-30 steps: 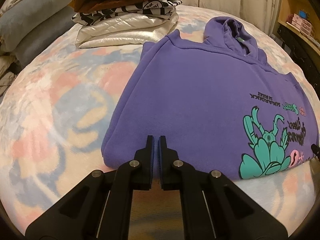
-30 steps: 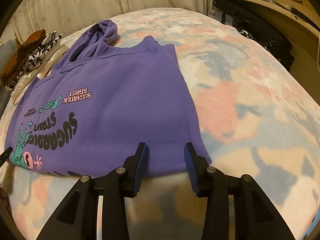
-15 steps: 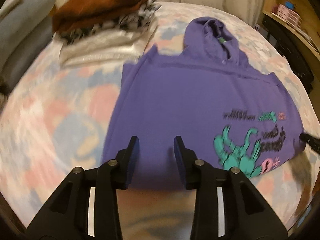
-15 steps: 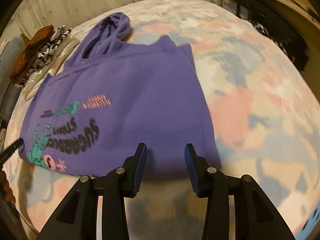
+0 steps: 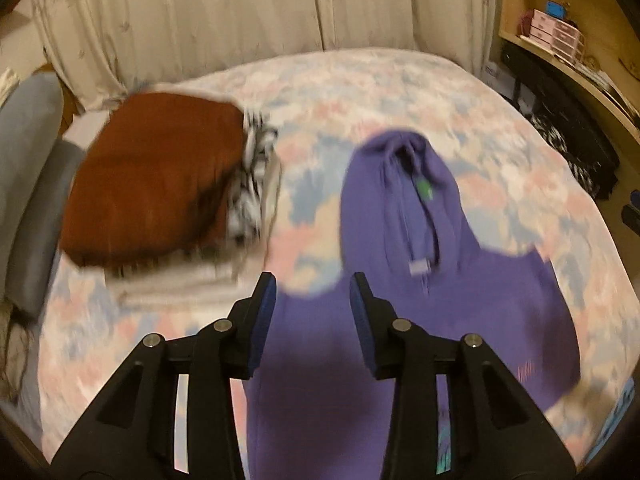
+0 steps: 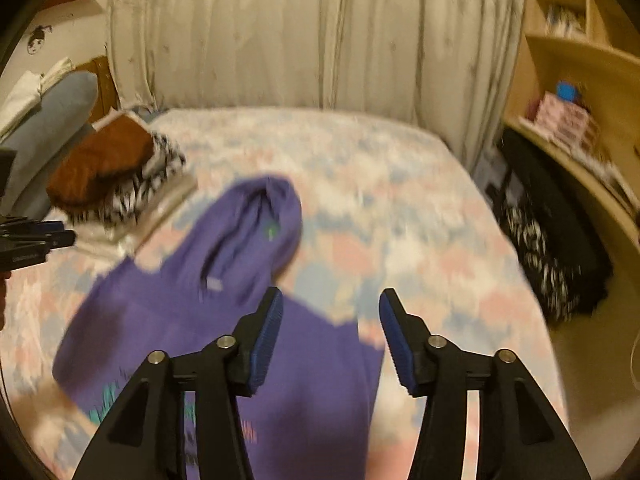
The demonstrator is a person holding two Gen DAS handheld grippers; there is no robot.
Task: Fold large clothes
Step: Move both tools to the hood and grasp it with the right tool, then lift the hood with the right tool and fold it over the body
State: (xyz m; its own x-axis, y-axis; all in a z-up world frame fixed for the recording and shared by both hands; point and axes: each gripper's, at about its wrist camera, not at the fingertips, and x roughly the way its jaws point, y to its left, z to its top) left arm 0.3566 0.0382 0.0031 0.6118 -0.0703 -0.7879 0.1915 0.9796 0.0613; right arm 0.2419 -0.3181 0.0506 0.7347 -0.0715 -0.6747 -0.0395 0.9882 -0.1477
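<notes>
A purple hoodie (image 5: 460, 288) lies folded flat on the bed, hood pointing away from me; it also shows in the right wrist view (image 6: 224, 304). My left gripper (image 5: 313, 292) is open and empty, raised above the hoodie's left shoulder edge. My right gripper (image 6: 330, 312) is open wide and empty, raised above the hoodie's right shoulder edge. The left gripper's tips show at the left edge of the right wrist view (image 6: 52, 236). Both views are motion-blurred.
A stack of folded clothes (image 5: 160, 184) with a brown garment on top sits at the bed's back left. Grey pillows (image 5: 28, 184) lie further left. Curtains (image 6: 320, 40) hang behind the bed. Wooden shelves (image 6: 580, 128) and dark bags (image 6: 552, 248) stand to the right.
Both grippers have lifted and moved forward from the hoodie's near hem to above its shoulders. The left gripper went from shut to open. The right gripper opened wider.
</notes>
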